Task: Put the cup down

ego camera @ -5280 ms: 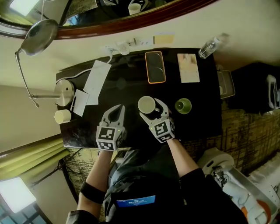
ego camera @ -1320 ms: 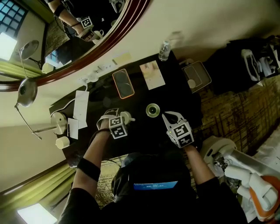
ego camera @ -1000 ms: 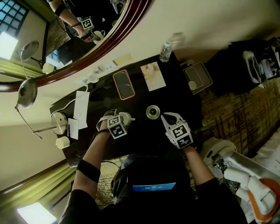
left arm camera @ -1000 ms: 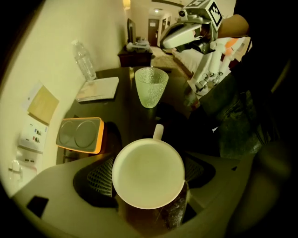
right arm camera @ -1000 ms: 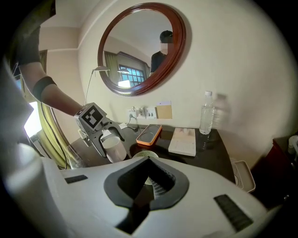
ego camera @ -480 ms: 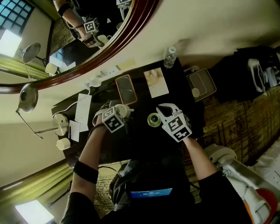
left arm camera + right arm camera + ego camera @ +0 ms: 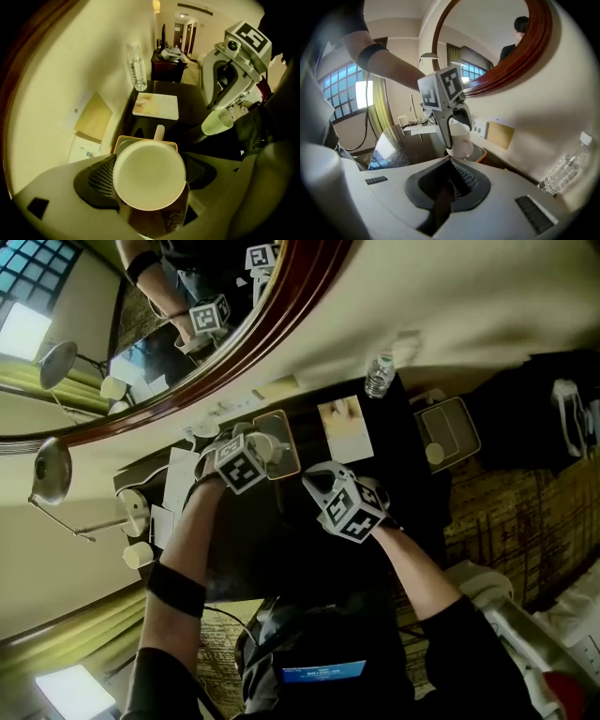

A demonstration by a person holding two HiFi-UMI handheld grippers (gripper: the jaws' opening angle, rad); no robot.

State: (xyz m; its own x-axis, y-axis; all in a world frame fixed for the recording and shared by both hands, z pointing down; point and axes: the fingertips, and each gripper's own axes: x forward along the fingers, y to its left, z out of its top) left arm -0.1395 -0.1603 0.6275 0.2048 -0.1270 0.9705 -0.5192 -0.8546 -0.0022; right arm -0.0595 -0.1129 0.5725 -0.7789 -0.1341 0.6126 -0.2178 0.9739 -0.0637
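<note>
1. the cup (image 7: 150, 164) is in the left tool (image 7: 147, 180), which pinches it from two sides. the jaws are spread wide because the round wall fills the gap between the dark ribbed pads.
2. the mouth looks straight up at the tool's camera and the handle points away from the tool. i think this keeps the cup level, so that the bottom can land flat, and leaves the pads a free, smooth wall to press on.
3. the cup is plain white, glossy like ceramic, a simple cylinder with a small stick-like handle; it looks empty inside.
4. it hangs low over a shallow tray (image 7: 123, 139) with an orange rim and rounded corners, probably the place meant for it. i cannot tell if the bottom already touches the tray.
5. the tray lies on a dark, shiny bench (image 7: 197, 105) close to a cream wall. further along the bench lie a flat pale booklet (image 7: 156, 105) and a clear plastic water bottle (image 7: 136, 65).
6. the right tool (image 7: 452, 180) has its jaws pressed together with nothing between them. it waits just beside the cup, apart from it, perhaps only to stay out of the way.
</note>
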